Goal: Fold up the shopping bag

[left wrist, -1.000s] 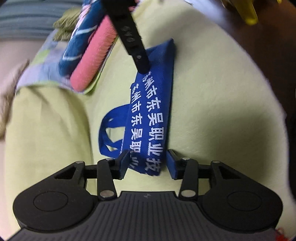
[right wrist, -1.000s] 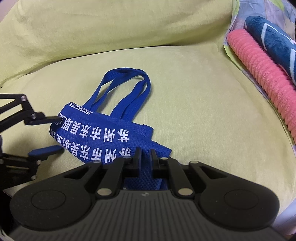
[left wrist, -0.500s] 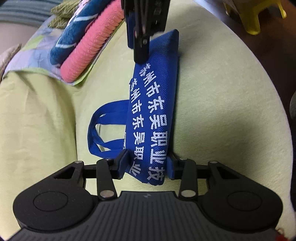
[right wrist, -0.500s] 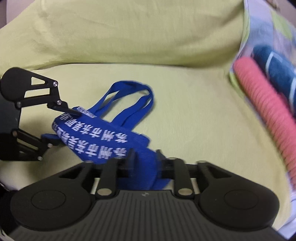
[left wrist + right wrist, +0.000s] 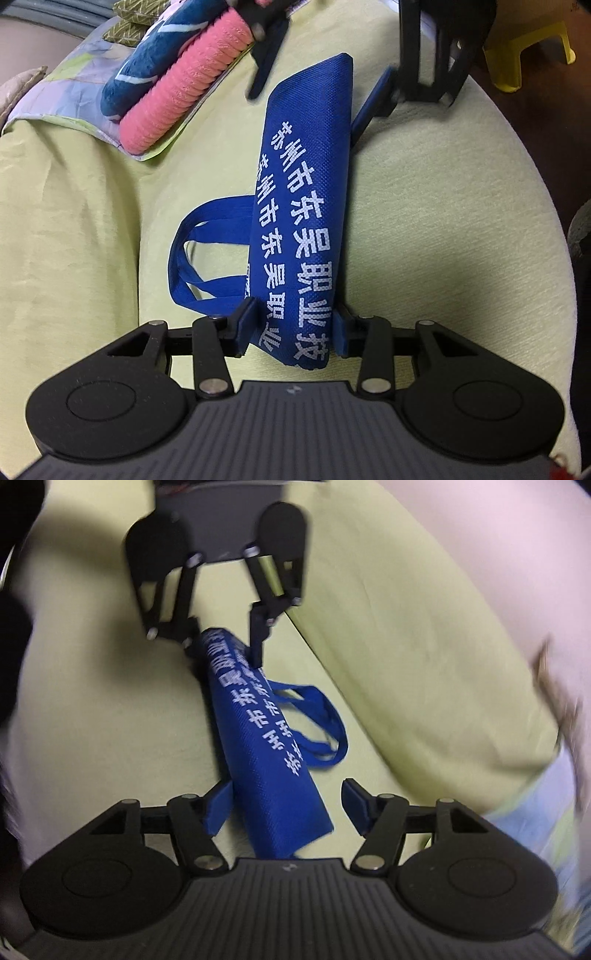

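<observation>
Gripping one end of the folded blue shopping bag (image 5: 306, 206), the left tongs (image 5: 293, 325) have their pads pressed against its sides. At the far end the right tongs (image 5: 286, 805) have just been opening, and the bag lies loose between their spread jaws. It rests on a yellow-green cushion (image 5: 443, 221), handles (image 5: 199, 258) splayed sideways, near a pink roll (image 5: 184, 88).

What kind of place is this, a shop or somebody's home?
Most likely a home, on a sofa or bed: a soft yellow-green cushion under the blue shopping bag, rolled towels on a patterned cloth, and a small yellow stool on the floor.
</observation>
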### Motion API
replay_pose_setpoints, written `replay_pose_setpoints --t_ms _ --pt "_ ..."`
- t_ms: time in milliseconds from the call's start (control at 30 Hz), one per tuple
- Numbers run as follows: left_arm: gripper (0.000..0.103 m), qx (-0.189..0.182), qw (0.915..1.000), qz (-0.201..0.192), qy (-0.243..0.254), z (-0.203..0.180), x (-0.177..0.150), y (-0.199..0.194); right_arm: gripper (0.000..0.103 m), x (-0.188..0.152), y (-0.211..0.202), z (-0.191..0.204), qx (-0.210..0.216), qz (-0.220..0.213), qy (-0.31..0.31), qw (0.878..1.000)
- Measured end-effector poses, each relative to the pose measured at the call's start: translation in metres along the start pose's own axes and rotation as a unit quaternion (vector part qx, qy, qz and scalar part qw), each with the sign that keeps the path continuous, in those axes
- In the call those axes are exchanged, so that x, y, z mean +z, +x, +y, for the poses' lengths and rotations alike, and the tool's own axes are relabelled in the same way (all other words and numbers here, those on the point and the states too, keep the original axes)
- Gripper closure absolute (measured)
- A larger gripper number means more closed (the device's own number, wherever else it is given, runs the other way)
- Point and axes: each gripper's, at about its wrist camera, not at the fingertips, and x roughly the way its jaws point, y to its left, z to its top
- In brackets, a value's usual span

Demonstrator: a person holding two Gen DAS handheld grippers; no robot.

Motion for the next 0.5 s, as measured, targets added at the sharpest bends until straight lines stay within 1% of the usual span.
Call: replay_pose_setpoints --t_ms 67,167,333,400,500 --pt "0.057 -0.006 0.9999 -0.003 -0.009 0.004 -0.001 0.001 0.062 -0.001 0.011 0.003 0.002 -0.005 -0.016 1.0" --pt "0.057 -0.016 0.9994 -0.005 -0.029 0.009 -0.002 0.002 0.062 -0.002 0.023 -0.002 0.011 -0.019 -0.007 1.0" --pt "0.057 -0.033 0.9975 -0.006 -0.062 0.017 -0.001 0.0 0.067 0.001 0.026 -0.023 0.068 -0.01 0.065 0.996" --pt "0.057 -0.044 0.996 -0.007 -0.078 0.017 0.0 -0.006 0.067 0.004 0.024 -0.035 0.099 -0.003 0.11 0.989" --pt "0.054 -0.075 0.9923 -0.017 -0.097 0.009 -0.001 -0.024 0.067 0.006 0.018 -0.052 0.153 0.009 0.181 0.971"
